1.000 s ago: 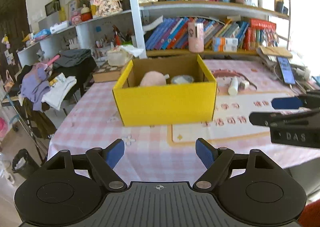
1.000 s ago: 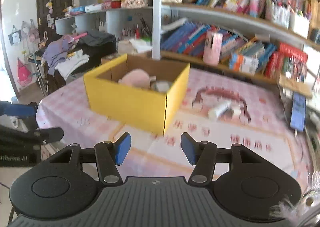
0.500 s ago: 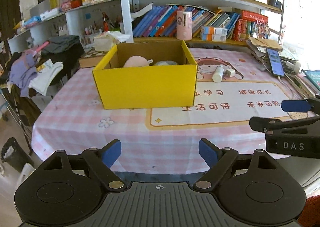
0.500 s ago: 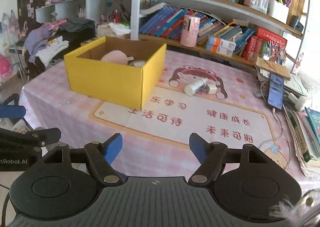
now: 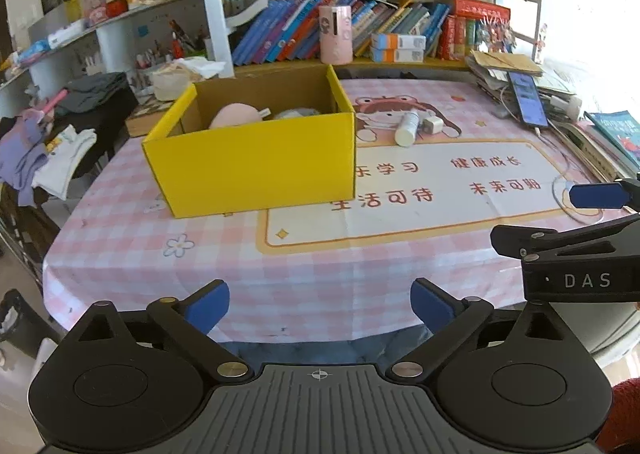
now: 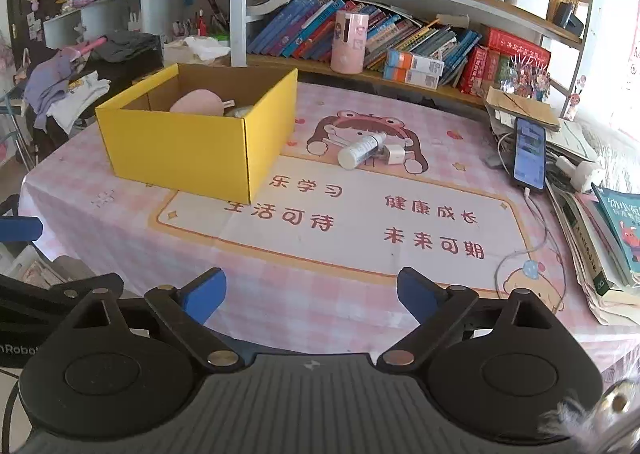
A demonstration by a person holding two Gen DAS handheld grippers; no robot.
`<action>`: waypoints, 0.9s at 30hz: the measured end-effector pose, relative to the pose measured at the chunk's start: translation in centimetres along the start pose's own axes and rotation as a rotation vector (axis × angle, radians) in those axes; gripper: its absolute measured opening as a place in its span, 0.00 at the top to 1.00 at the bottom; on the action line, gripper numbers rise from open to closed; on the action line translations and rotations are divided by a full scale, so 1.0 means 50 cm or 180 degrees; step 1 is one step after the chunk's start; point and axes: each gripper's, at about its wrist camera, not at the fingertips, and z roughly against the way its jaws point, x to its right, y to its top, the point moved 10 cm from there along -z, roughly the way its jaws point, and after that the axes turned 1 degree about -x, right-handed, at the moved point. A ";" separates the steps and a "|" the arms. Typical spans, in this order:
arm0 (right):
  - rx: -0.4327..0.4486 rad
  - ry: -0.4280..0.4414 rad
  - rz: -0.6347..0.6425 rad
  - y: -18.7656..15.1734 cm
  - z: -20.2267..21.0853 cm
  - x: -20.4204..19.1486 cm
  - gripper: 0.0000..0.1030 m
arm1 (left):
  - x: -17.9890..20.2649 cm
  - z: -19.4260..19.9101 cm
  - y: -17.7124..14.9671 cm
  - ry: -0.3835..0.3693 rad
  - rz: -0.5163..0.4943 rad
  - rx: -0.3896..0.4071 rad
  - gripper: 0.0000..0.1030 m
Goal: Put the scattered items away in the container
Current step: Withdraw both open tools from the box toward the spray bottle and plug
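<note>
From the left wrist, your left gripper (image 5: 319,304) is opening wide and empty, farther back from the yellow box (image 5: 256,164) than a second ago. "DAS" reads on your right gripper (image 5: 576,214).

From the right wrist, your right gripper (image 6: 311,296) is opening too, nothing between. The white bottle (image 6: 361,150) and charger plug (image 6: 394,155) wait on the counter (image 6: 320,274), beside the box: I judge them next.
</note>
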 end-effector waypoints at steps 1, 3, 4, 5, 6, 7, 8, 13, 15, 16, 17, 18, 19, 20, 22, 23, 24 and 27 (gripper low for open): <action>-0.0008 -0.0003 0.0000 0.000 -0.002 0.003 0.09 | 0.003 -0.003 0.000 -0.0009 0.0003 -0.0012 0.04; -0.0018 -0.0010 0.0004 -0.001 -0.006 0.010 0.09 | 0.008 -0.008 0.002 -0.0009 0.0005 -0.0030 0.04; -0.0025 -0.0012 0.0003 -0.001 -0.008 0.014 0.09 | 0.010 -0.011 0.004 -0.0005 0.0008 -0.0041 0.04; -0.0035 -0.0018 -0.0001 -0.001 -0.010 0.019 0.09 | 0.014 -0.014 0.005 -0.0005 0.0013 -0.0051 0.04; -0.0044 -0.0026 -0.0009 -0.001 -0.012 0.025 0.09 | 0.018 -0.018 0.007 -0.0012 0.0016 -0.0061 0.04; -0.0051 -0.0034 -0.0021 -0.001 -0.014 0.030 0.09 | 0.023 -0.021 0.008 -0.0024 0.0010 -0.0071 0.04; -0.0060 -0.0044 -0.0034 -0.001 -0.016 0.036 0.09 | 0.028 -0.025 0.011 -0.0034 -0.0002 -0.0080 0.04; -0.0119 -0.0103 -0.0077 -0.005 -0.029 0.067 0.09 | 0.060 -0.048 0.027 -0.0126 -0.0060 -0.0112 0.04; -0.0151 -0.0149 -0.0122 -0.008 -0.033 0.087 0.09 | 0.078 -0.060 0.032 -0.0188 -0.0103 -0.0136 0.04; -0.0167 -0.0174 -0.0150 -0.009 -0.036 0.098 0.09 | 0.088 -0.066 0.035 -0.0221 -0.0130 -0.0147 0.04; -0.0186 -0.0204 -0.0179 -0.011 -0.038 0.109 0.09 | 0.097 -0.071 0.037 -0.0253 -0.0158 -0.0156 0.04; -0.0203 -0.0231 -0.0206 -0.013 -0.040 0.119 0.09 | 0.107 -0.077 0.039 -0.0285 -0.0183 -0.0165 0.04; -0.0220 -0.0252 -0.0228 -0.015 -0.042 0.128 0.09 | 0.116 -0.082 0.041 -0.0318 -0.0207 -0.0176 0.04; -0.0237 -0.0274 -0.0249 -0.017 -0.045 0.137 0.09 | 0.125 -0.088 0.043 -0.0347 -0.0227 -0.0186 0.04; -0.0264 -0.0310 -0.0273 -0.020 -0.049 0.154 0.09 | 0.141 -0.099 0.048 -0.0395 -0.0256 -0.0204 0.04; -0.0276 -0.0326 -0.0281 -0.021 -0.052 0.162 0.09 | 0.148 -0.104 0.051 -0.0421 -0.0264 -0.0213 0.04; -0.0287 -0.0344 -0.0288 -0.022 -0.054 0.169 0.09 | 0.155 -0.110 0.053 -0.0444 -0.0268 -0.0222 0.04; -0.0329 -0.0406 -0.0328 -0.025 -0.062 0.195 0.09 | 0.178 -0.129 0.062 -0.0529 -0.0297 -0.0253 0.04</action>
